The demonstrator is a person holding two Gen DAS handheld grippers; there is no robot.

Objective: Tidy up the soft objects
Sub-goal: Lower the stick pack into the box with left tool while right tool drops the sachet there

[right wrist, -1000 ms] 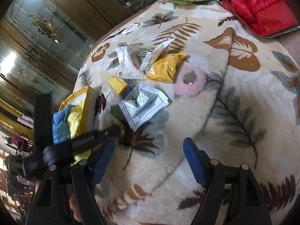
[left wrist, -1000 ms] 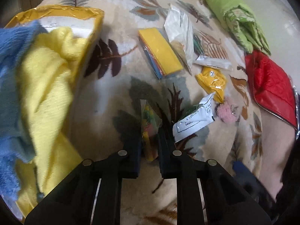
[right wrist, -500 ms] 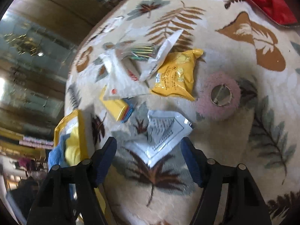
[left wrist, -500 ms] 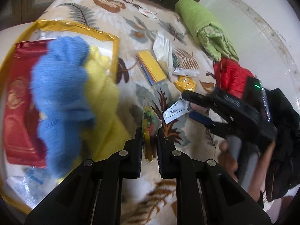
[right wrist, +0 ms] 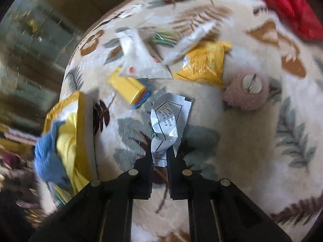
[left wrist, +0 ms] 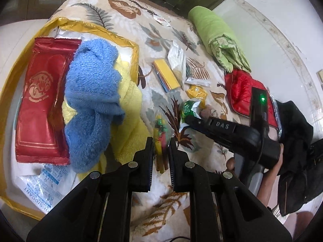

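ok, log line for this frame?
left hand-held gripper: shut on clear packet | right hand-held gripper: shut on silver sachet | towels in yellow bag

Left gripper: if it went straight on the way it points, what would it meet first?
Likely the leaf-print blanket just beyond the clear packet of coloured sticks that the left gripper holds; depth is unclear.

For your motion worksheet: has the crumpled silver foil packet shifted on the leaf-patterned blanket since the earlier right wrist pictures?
Yes. The crumpled silver foil packet, earlier lying flat, now stands bunched, pinched in the right hand-held gripper, against the leaf-patterned blanket.
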